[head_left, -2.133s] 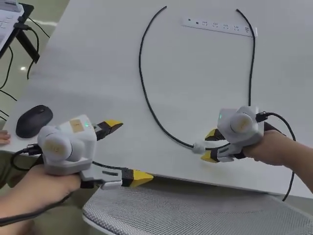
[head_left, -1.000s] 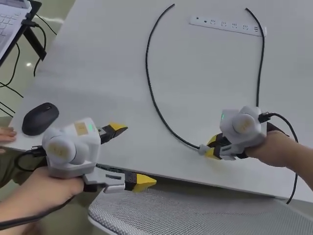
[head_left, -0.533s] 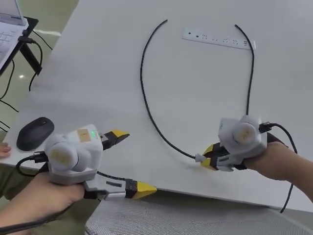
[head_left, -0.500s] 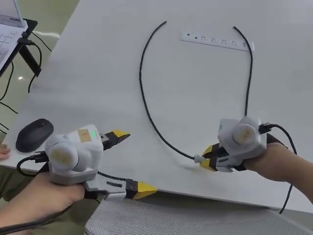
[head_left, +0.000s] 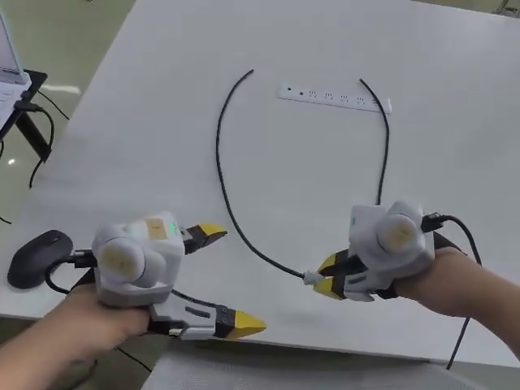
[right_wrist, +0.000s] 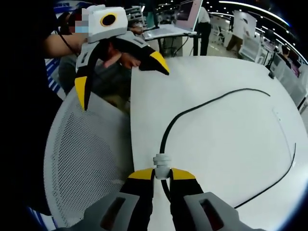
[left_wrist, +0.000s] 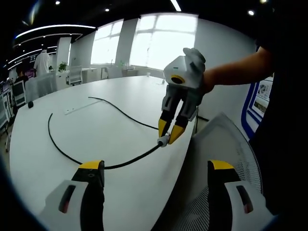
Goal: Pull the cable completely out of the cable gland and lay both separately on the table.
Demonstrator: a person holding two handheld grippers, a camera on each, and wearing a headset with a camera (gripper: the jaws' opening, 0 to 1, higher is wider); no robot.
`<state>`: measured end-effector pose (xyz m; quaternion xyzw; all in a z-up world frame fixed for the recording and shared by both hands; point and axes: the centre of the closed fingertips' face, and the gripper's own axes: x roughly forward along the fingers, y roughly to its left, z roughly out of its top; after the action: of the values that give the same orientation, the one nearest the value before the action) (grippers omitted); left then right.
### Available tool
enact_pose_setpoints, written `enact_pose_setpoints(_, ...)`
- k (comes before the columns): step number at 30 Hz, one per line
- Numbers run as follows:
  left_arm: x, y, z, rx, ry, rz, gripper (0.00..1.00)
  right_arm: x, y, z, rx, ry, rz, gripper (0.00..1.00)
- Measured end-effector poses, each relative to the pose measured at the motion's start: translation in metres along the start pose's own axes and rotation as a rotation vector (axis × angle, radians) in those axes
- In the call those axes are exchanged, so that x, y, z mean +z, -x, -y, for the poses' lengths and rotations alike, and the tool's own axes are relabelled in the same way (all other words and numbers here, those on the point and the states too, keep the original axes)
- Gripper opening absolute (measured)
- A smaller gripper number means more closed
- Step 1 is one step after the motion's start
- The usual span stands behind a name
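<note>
While the cable gland (head_left: 309,278) sits threaded on the cable (head_left: 223,191) at the near edge of the tabletop (head_left: 162,97), we judge nothing done yet: fingers of the right gripper (head_left: 327,275) clamp the cable just behind it, those of the left gripper (head_left: 240,280) gape empty.

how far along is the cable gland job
Nothing finished yet: the cable gland sits threaded on the cable. In hand: the right gripper is shut on the cable beside the gland; the left gripper is open, empty. Left: pull them apart, lay both down.
</note>
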<state>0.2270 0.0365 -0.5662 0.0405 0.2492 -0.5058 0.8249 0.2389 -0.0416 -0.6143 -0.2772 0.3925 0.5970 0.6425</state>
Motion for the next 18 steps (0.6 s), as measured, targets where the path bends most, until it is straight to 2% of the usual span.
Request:
enact_pose_setpoints(6,0.009,-0.010,0.006,-0.037,-0.032,-0.002,0.88,0.010,0.010,-0.008,-0.011,0.016,0.017,0.06)
enact_pose_setpoints(12,0.012,-0.016,0.012,-0.064,-0.057,-0.001,0.87,0.015,0.017,-0.017,-0.014,0.034,0.024,0.06)
enact_pose_setpoints(18,0.015,-0.022,0.021,-0.112,-0.082,-0.002,0.85,0.021,0.025,-0.024,-0.020,0.057,0.041,0.06)
